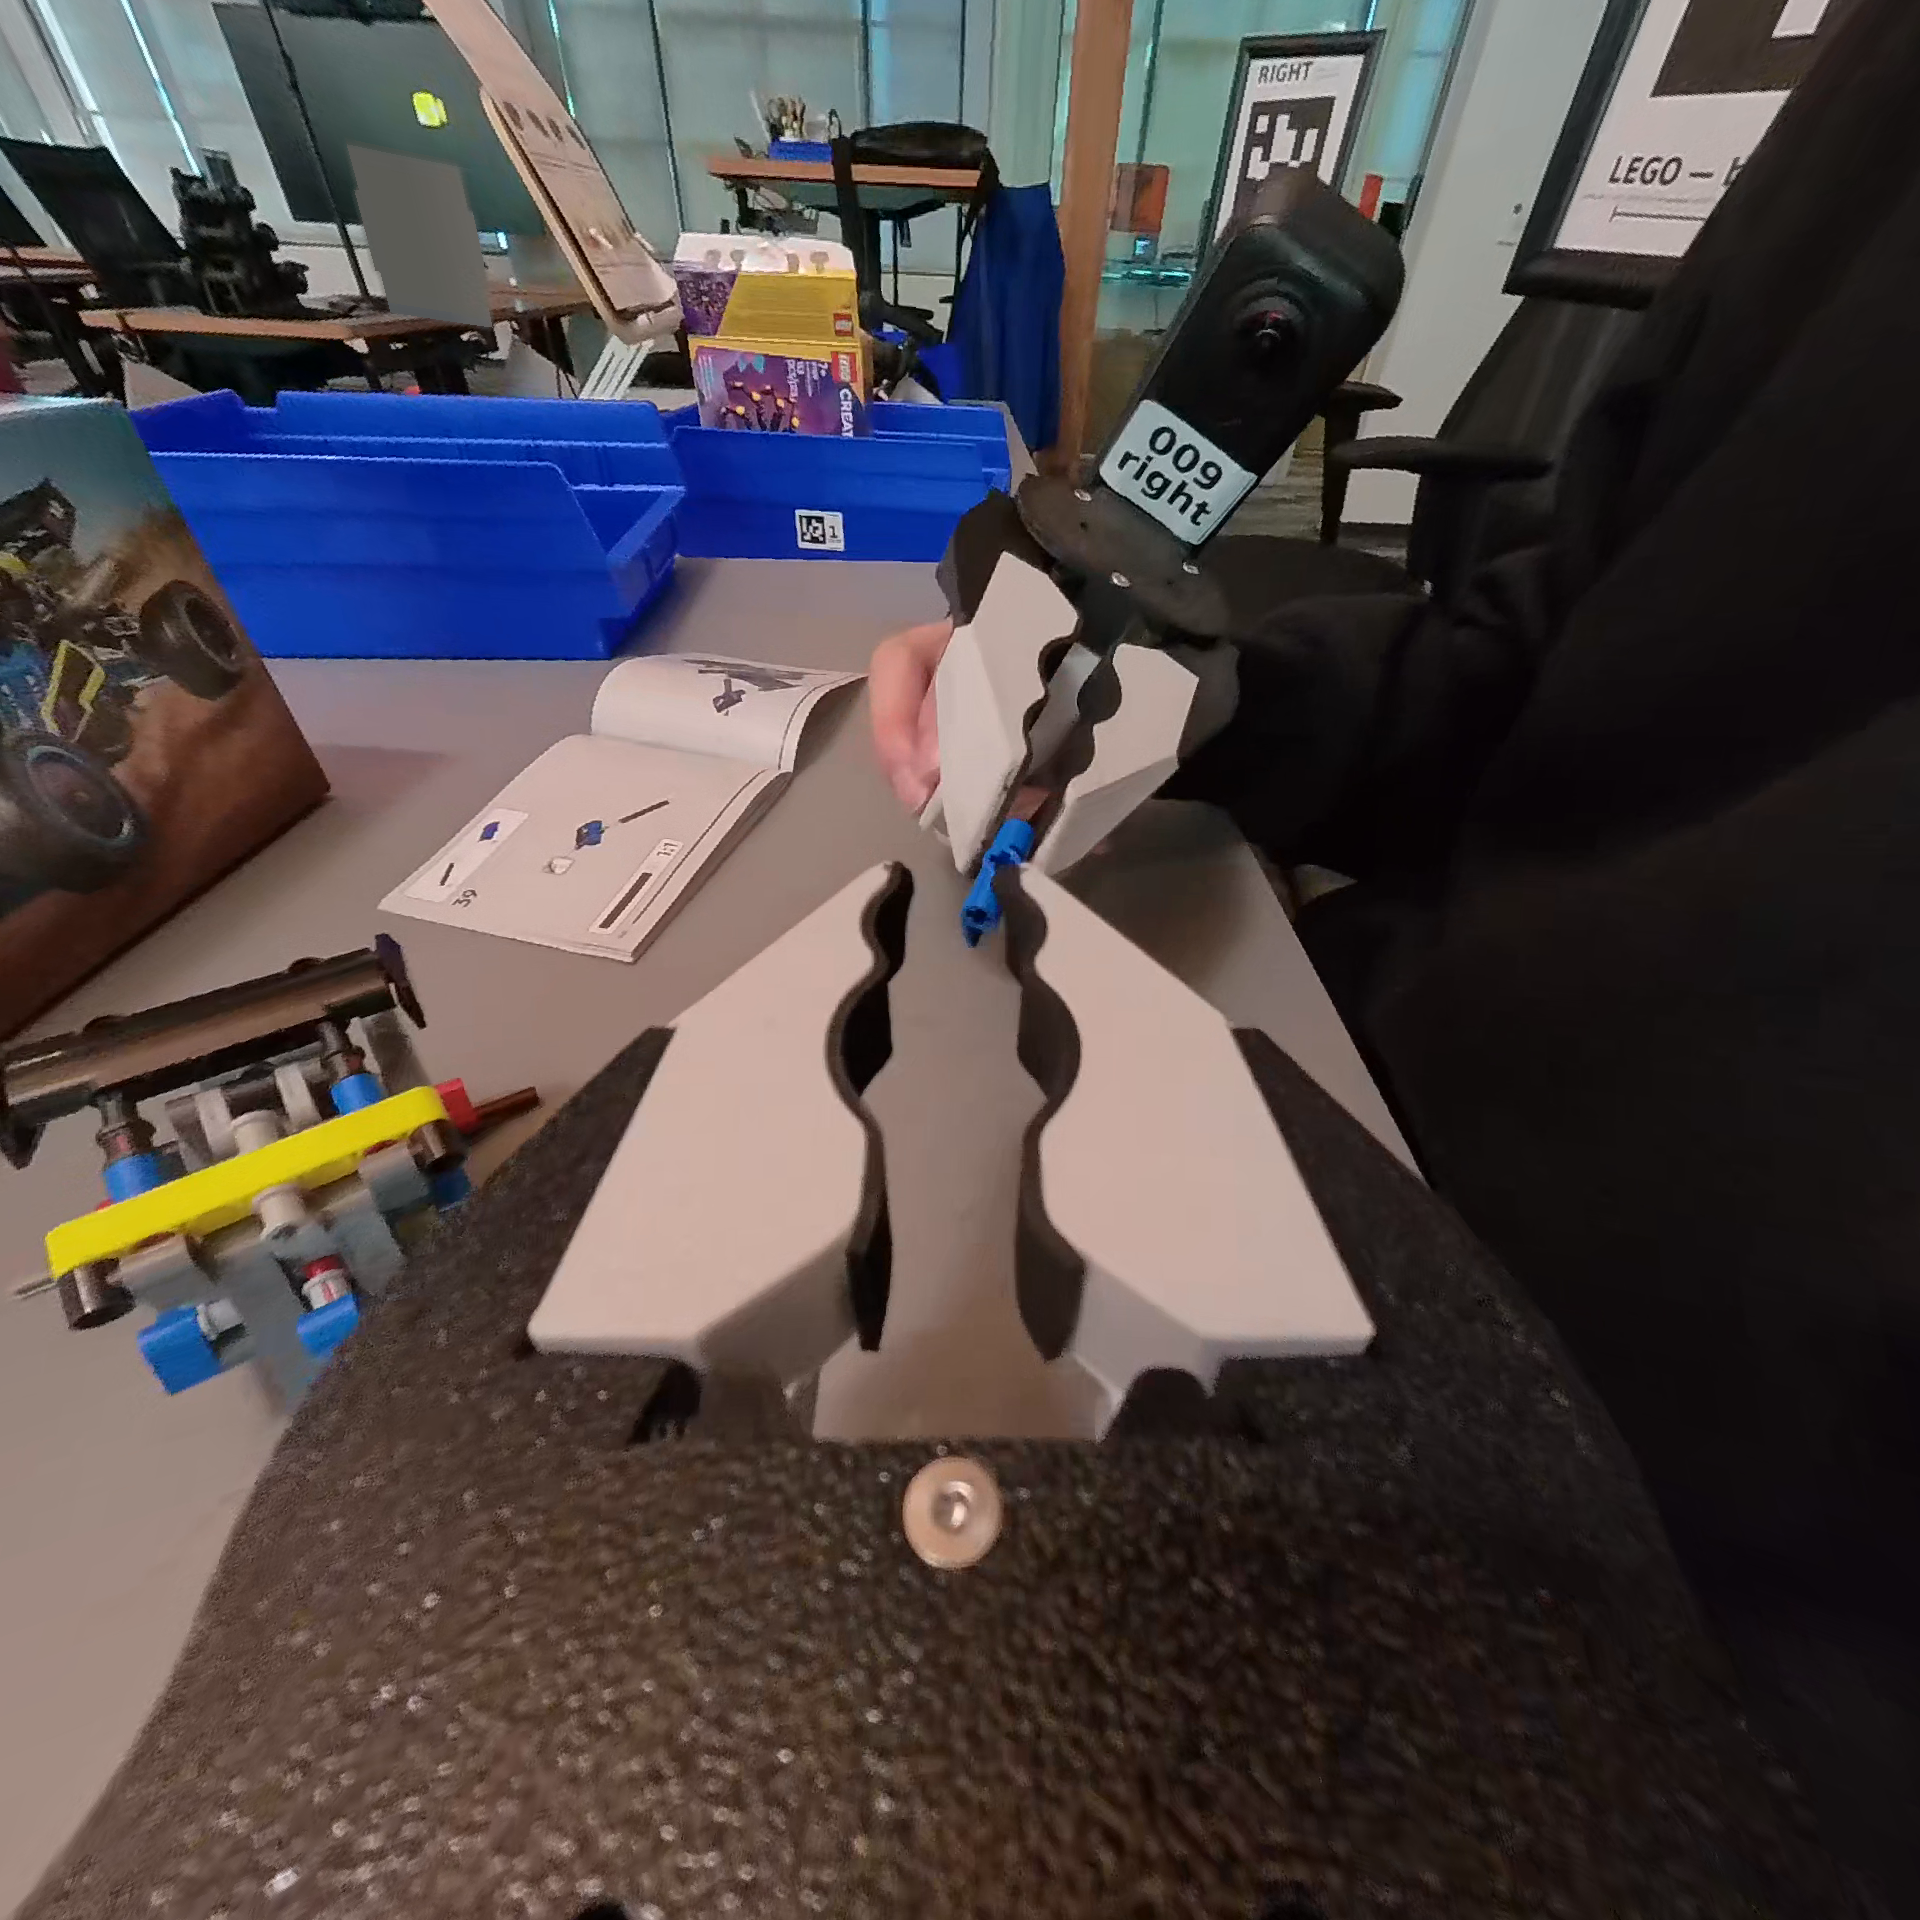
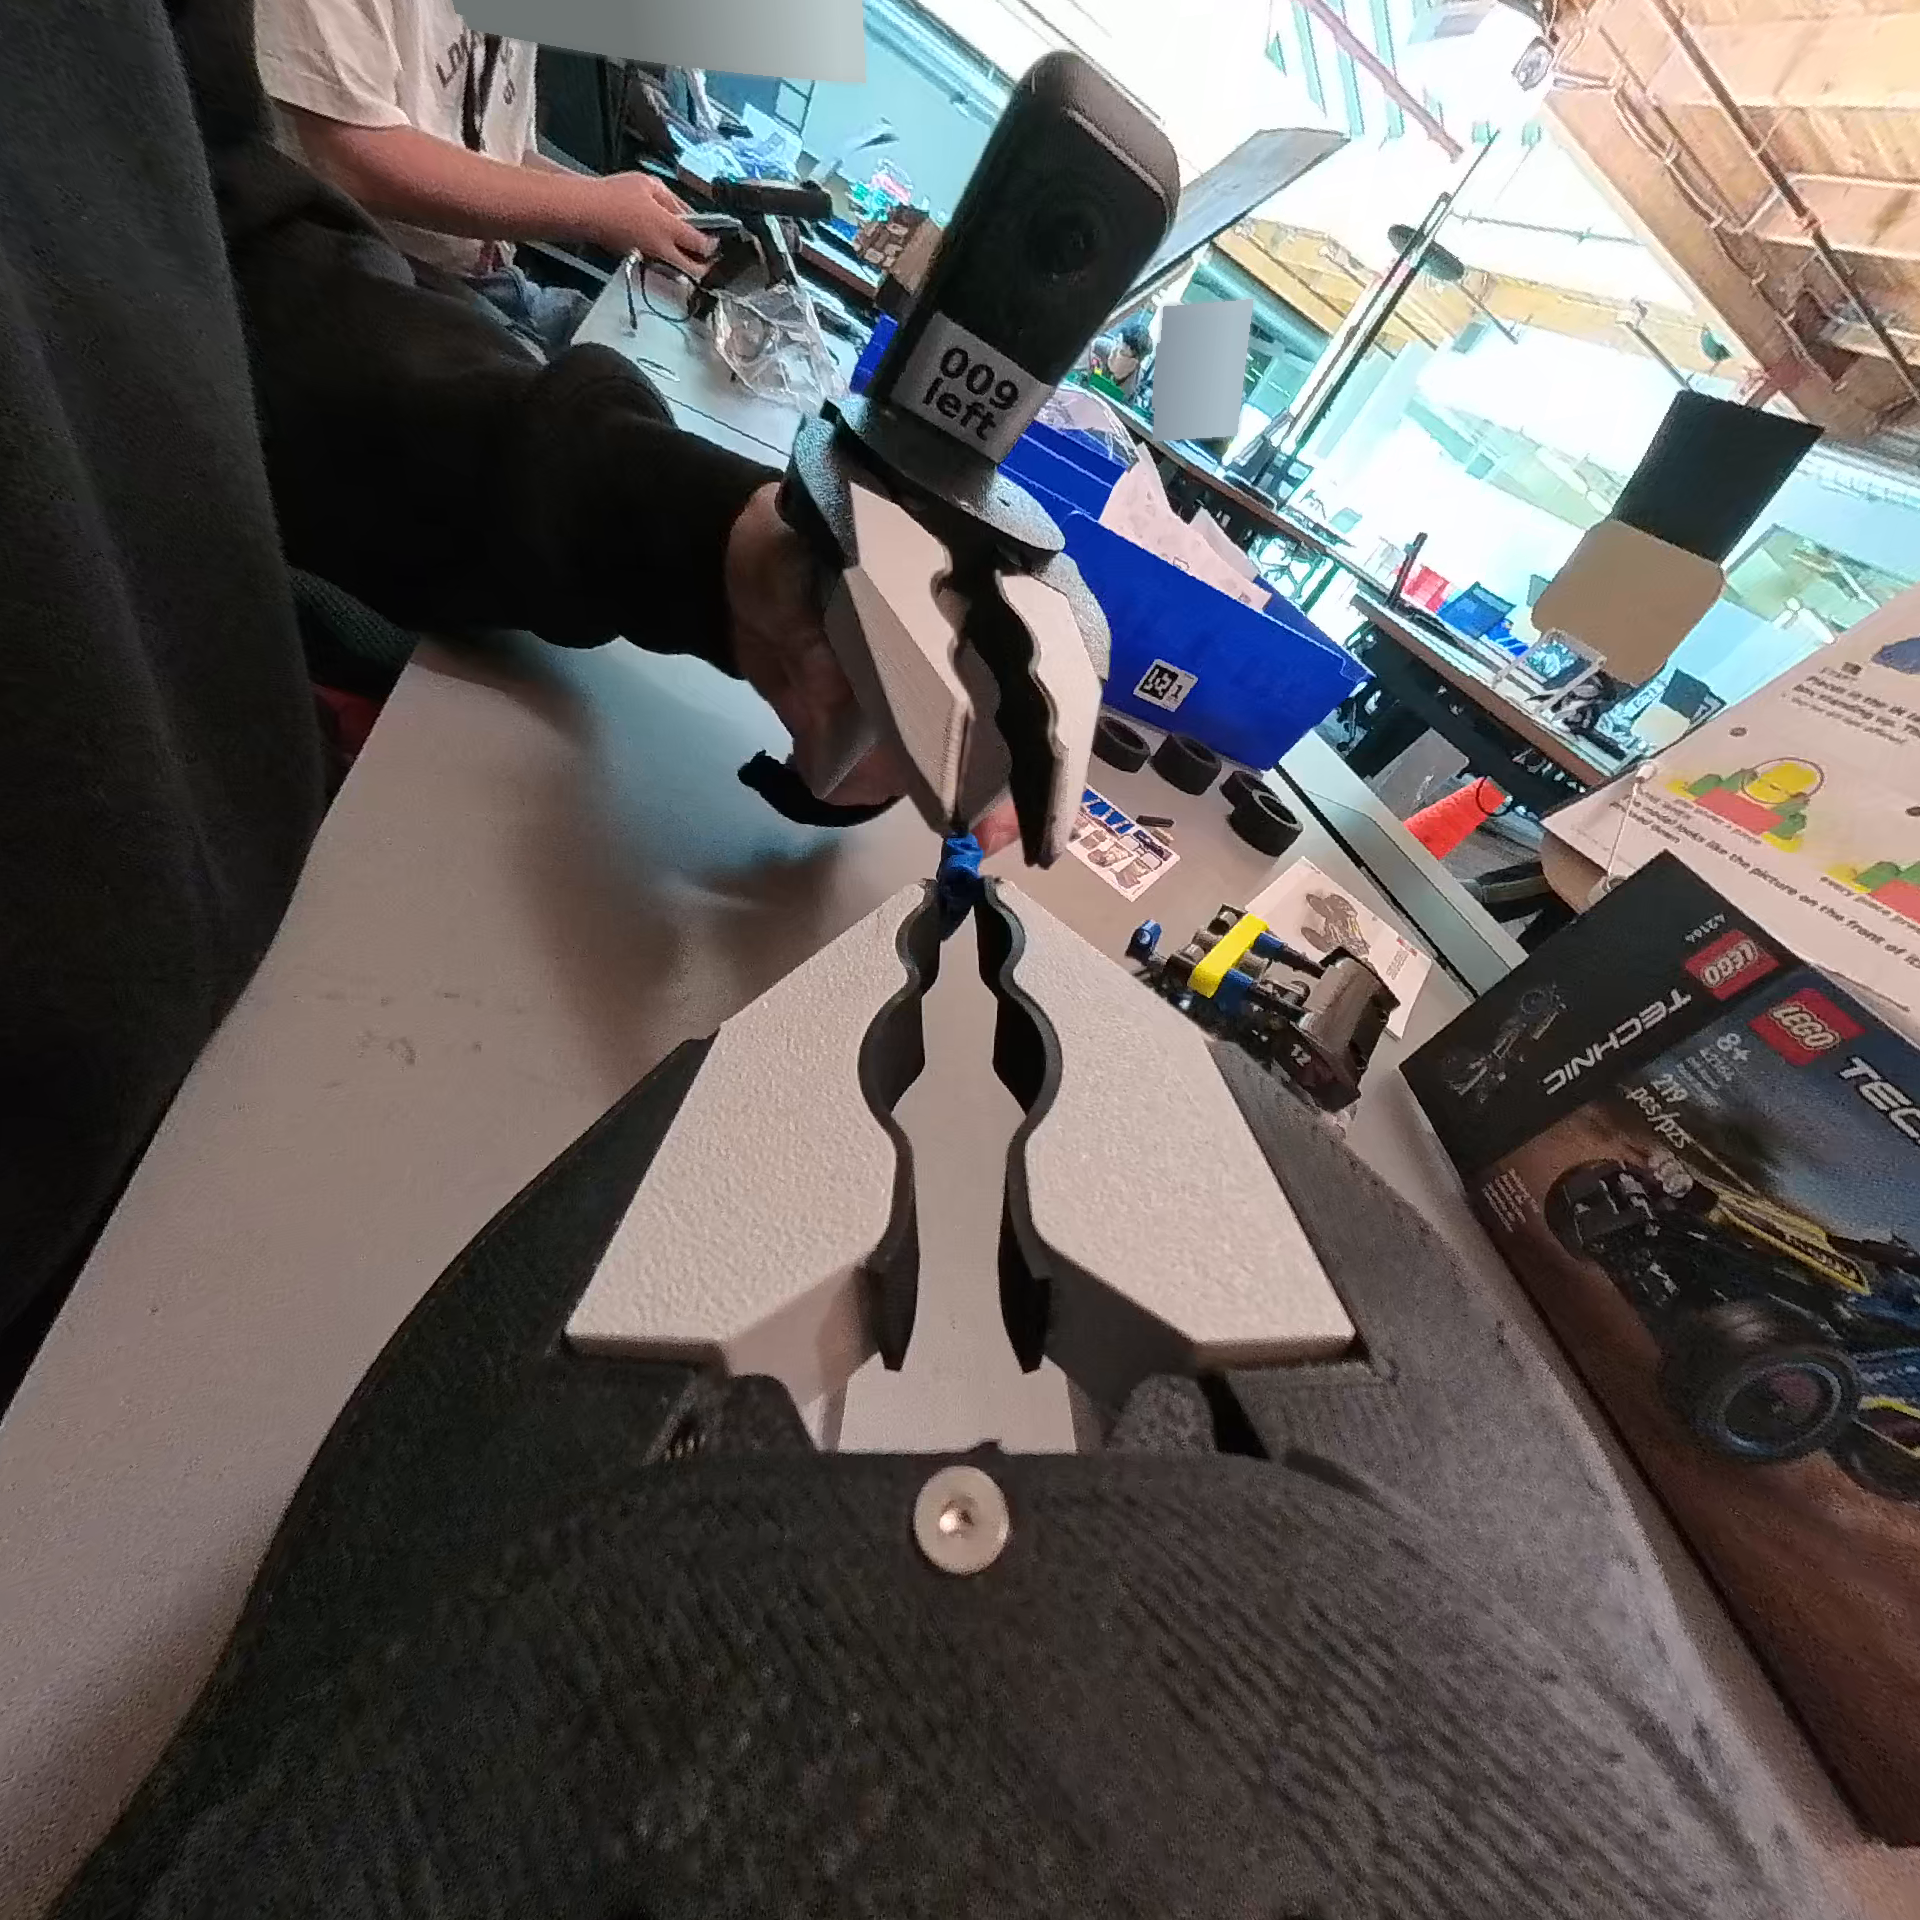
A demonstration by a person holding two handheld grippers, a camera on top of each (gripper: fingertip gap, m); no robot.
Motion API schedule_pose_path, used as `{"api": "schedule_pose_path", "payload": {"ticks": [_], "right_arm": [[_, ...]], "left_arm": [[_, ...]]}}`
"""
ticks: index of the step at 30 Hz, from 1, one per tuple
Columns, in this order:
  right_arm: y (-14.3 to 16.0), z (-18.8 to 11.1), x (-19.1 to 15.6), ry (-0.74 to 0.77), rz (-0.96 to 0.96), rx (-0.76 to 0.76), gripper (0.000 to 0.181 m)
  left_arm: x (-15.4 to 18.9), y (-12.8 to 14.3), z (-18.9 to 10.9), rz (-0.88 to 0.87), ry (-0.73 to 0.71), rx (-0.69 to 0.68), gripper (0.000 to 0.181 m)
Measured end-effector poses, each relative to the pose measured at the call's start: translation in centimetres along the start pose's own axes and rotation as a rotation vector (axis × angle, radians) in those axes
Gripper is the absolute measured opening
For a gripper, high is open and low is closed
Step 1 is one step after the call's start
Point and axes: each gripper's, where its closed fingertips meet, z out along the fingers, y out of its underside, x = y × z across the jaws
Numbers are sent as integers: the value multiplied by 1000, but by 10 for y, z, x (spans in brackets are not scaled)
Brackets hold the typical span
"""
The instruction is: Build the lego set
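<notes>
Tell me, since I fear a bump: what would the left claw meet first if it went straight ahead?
Probably the small blue plastic Lego connector pinched in the right claw, just beyond the left claw tips; depth is uncertain.

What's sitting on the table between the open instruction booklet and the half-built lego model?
Nothing: in the left wrist view, only bare grey table separates the instruction booklet from the half-built model. The right wrist view shows the model too small to add anything.
</notes>
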Motion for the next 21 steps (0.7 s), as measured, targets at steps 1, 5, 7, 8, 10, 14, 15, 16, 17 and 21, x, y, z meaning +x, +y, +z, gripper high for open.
{"api": "schedule_pose_path", "payload": {"ticks": [1, 5, 7, 8, 10, 14, 15, 16, 17, 21], "right_arm": [[-1, 0, 0, -4, 1, 3, 5], [-8, 0, 1, -6, 24, 54, 5], [-13, -1, 3, 0, 35, 80, 5], [-12, -1, 2, -11, 38, 72, 5], [-10, -1, 3, -5, 26, 61, 5], [-3, -2, 4, -4, 30, 25, 5], [3, -2, 7, 10, 29, -10, 6], [10, -2, 9, 20, 33, -58, 6], [20, -5, 14, 45, 43, -123, 9], [63, -29, 33, 147, 184, -426, 36]], "left_arm": [[0, 0, -1, -3, 6, 2, 17], [7, -4, -2, -21, 52, 17, 18], [10, 0, -1, -15, 70, -11, 23], [9, 0, 0, 0, 55, -9, 23], [9, -5, 0, 18, 45, 18, 6], [6, -1, 2, 43, 27, -22, 5], [2, 2, 3, 72, -4, -49, 5], [-2, 6, 4, 113, -44, -86, 5], [-10, 10, 3, 169, -105, -127, 4], [-56, 34, -12, 563, -472, -456, 5]]}}
